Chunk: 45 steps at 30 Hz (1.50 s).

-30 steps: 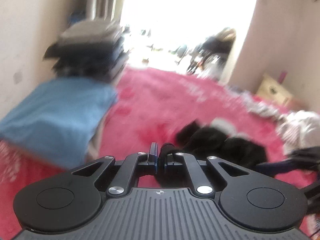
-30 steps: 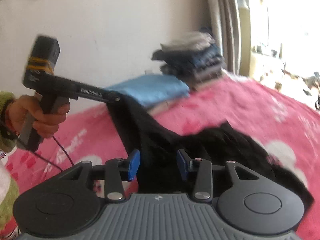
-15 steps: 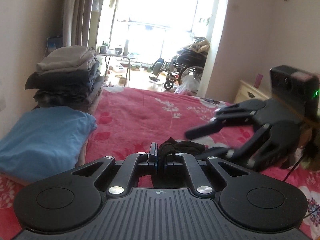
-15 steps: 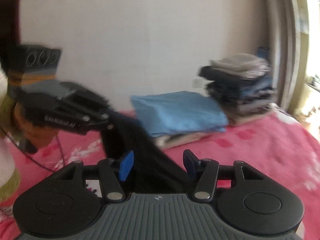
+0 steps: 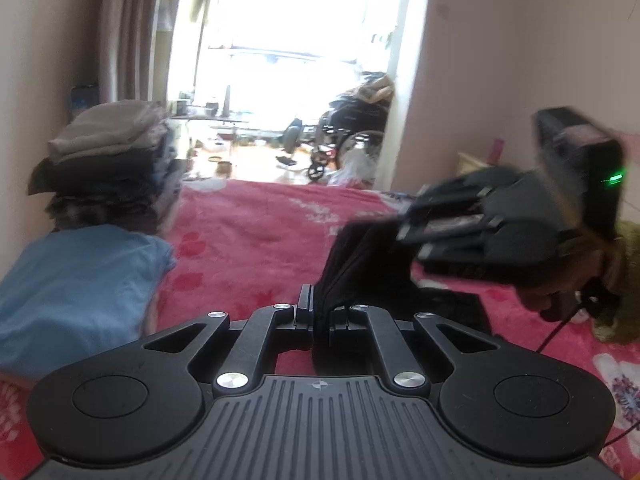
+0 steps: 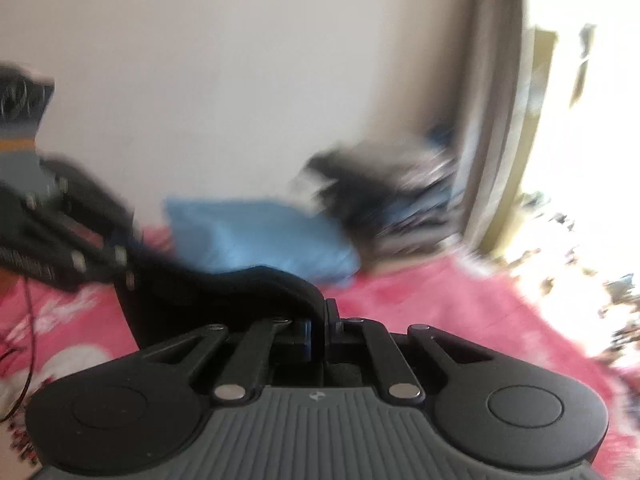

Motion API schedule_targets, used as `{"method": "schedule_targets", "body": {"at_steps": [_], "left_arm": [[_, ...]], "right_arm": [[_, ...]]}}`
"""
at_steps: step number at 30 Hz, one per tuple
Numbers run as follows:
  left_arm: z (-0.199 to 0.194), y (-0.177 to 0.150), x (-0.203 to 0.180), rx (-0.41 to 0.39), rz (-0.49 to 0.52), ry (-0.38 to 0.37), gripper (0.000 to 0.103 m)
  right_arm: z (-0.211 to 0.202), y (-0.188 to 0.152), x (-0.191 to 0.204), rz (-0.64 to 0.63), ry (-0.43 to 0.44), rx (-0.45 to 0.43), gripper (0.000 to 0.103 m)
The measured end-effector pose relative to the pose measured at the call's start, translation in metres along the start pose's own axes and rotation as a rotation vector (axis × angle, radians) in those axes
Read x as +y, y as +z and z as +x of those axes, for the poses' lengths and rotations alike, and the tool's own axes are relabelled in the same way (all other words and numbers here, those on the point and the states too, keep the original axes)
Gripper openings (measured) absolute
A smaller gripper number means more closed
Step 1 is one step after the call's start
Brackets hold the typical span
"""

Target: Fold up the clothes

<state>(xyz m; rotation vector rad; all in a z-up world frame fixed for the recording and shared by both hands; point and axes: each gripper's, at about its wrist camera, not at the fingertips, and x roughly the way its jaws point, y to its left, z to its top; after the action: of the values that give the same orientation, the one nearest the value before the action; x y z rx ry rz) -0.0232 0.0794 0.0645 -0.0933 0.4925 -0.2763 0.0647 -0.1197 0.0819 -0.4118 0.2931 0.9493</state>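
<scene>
Gripping the black garment (image 5: pixel 352 264) at two points: my left gripper (image 5: pixel 320 312) is clenched on a bunched edge of it, and my right gripper (image 6: pixel 318 322) is clamped on another edge, cloth pinched flat between its fingers. The garment hangs between the two tools, lifted off the pink bedspread (image 5: pixel 256 232) directly ahead of and below both.

Beyond my left fingers and to their left lies a folded blue garment (image 5: pixel 80 280); farther on, against the wall, stands a stack of folded clothes (image 5: pixel 108 168). Farthest off is a bright doorway.

Risks, as I judge them: each hold takes only a thin margin of cloth, so a sharp pull apart could strip an edge out of one grip. The cloth between the tools sags and twists, which could set a crooked fold. A cable trails near the garment and might snag.

View differences: the left wrist view shows the right tool and the hand (image 5: pixel 560 280) holding it, and the doorway. The right wrist view, badly blurred, shows the span of cloth running toward my left tool.
</scene>
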Motion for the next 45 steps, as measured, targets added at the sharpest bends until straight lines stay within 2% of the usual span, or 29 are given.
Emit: {"method": "schedule_targets", "body": {"at_steps": [2, 6, 8, 11, 13, 15, 17, 20, 23, 30, 33, 37, 40, 42, 45], "left_arm": [[0.007, 0.001, -0.001, 0.016, -0.028, -0.031, 0.008], [0.024, -0.005, -0.005, 0.072, -0.08, -0.094, 0.019], [0.033, -0.011, -0.01, 0.117, -0.083, -0.131, 0.021], [0.044, -0.023, -0.019, 0.181, -0.073, -0.188, 0.034], [0.053, -0.031, -0.029, 0.223, -0.048, -0.225, 0.039], [0.062, -0.037, -0.038, 0.253, -0.016, -0.246, 0.042], [0.07, -0.041, -0.046, 0.271, 0.009, -0.267, 0.043], [0.083, -0.042, -0.059, 0.286, 0.036, -0.298, 0.044], [0.099, -0.038, -0.077, 0.286, 0.085, -0.331, 0.047], [0.133, -0.04, -0.142, 0.299, 0.264, -0.393, 0.048], [0.144, -0.046, -0.168, 0.3, 0.332, -0.389, 0.048], [0.162, -0.056, -0.19, 0.295, 0.438, -0.276, 0.047], [0.171, -0.06, -0.191, 0.309, 0.49, -0.208, 0.03], [0.173, -0.058, -0.188, 0.311, 0.488, -0.165, 0.013], [0.172, -0.05, -0.181, 0.295, 0.453, -0.093, 0.007]], "right_arm": [[-0.019, 0.007, -0.009, 0.04, -0.094, -0.032, 0.005], [-0.069, 0.003, -0.039, 0.18, -0.278, -0.086, 0.005], [-0.099, -0.007, -0.056, 0.269, -0.346, -0.113, 0.005], [-0.14, -0.036, -0.077, 0.419, -0.44, -0.123, 0.005], [-0.161, -0.069, -0.09, 0.542, -0.502, -0.074, 0.005], [-0.172, -0.115, -0.1, 0.683, -0.559, 0.036, 0.006], [-0.179, -0.163, -0.105, 0.856, -0.58, 0.138, 0.006], [-0.188, -0.212, -0.1, 1.028, -0.598, 0.197, 0.006], [-0.197, -0.22, -0.095, 1.08, -0.594, 0.211, 0.007], [-0.215, -0.24, -0.084, 1.178, -0.577, 0.234, 0.009], [-0.219, -0.247, -0.084, 1.177, -0.561, 0.228, 0.009], [-0.22, -0.249, -0.083, 1.151, -0.552, 0.222, 0.01], [-0.222, -0.251, -0.083, 1.132, -0.555, 0.216, 0.01], [-0.222, -0.252, -0.084, 1.117, -0.559, 0.222, 0.01], [-0.218, -0.252, -0.082, 1.087, -0.575, 0.244, 0.01]]}}
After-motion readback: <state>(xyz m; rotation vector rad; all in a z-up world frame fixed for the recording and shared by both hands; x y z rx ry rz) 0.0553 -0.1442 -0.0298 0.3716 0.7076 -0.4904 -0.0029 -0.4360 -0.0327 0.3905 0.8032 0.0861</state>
